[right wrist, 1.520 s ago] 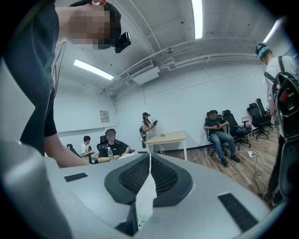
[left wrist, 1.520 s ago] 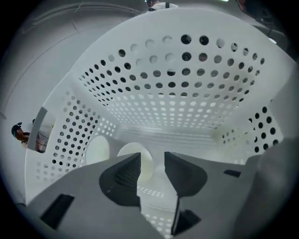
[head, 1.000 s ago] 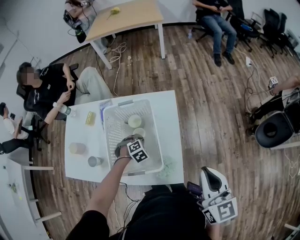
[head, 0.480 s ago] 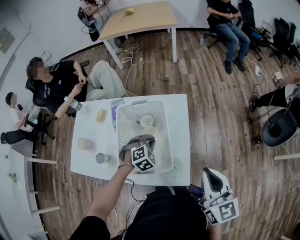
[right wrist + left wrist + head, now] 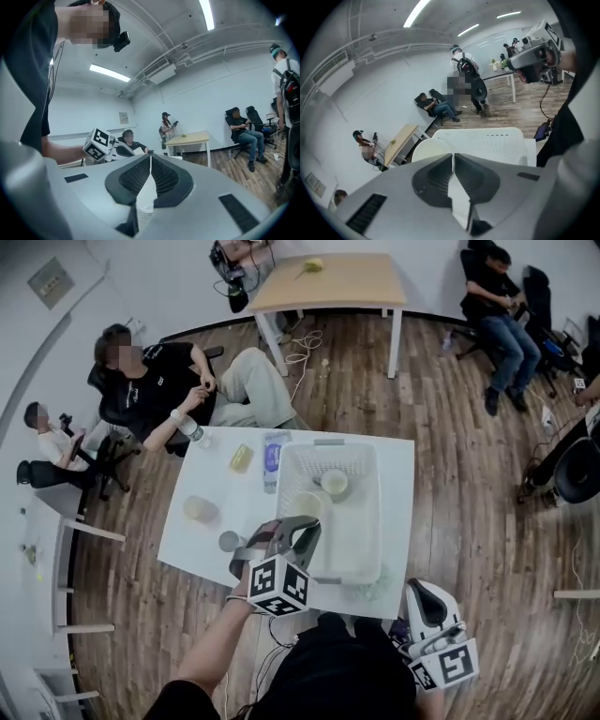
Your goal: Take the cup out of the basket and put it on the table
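Cream cup (image 5: 429,149) is pinched by its rim in the left gripper (image 5: 453,155), basket (image 5: 497,138) just ahead; right gripper (image 5: 150,158) closed, empty.

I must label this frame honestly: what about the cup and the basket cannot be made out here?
1. Head view: the left claw covers the near side of the cup, so whether it stands on the basket floor is unclear.
2. Left gripper view: the claw's own body hides the cup below its rim.
3. Head view: the bluish item beside the basket is too small to name.
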Available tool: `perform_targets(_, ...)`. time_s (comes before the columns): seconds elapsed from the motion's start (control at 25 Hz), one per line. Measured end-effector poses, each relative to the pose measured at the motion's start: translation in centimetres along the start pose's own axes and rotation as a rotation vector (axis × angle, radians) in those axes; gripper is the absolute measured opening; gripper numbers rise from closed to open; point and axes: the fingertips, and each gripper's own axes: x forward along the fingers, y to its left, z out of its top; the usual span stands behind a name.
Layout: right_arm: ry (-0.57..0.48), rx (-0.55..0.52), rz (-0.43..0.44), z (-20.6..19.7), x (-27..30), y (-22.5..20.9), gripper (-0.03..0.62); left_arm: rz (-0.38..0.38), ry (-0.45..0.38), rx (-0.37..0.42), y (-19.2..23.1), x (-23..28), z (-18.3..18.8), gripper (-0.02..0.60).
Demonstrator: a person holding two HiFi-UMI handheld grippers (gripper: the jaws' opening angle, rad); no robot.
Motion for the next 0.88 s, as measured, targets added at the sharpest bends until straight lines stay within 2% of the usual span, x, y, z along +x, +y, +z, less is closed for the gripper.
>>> perform_targets(0.24, 0.015, -0.017, 0.07, -0.1, 1.7, 1.9, 0.026, 0.132, 0.083, -0.087, 2.6, -5.2, -5.6, 0.023)
perform_targets(0.4, 0.027, -0.025, 0.089, -0.3, 2.6, 2.7, 0.026, 0.181, 0.155, -0.166, 3.4, -7.1, -10.7, 0.023)
perform_targets(0.6, 0.053, -0.039, 0.099, -0.5, 3.3, 3.6, 0.026, 0.165, 0.245, -0.238, 1.4, -6.5, -16.5, 0.023)
perform_targets(0.88, 0.083, -0.056, 0.088, -0.8, 3.8, 4.1, 0.026, 0.072, 0.326, -0.282, -3.1, -3.0, -21.9, 0.023)
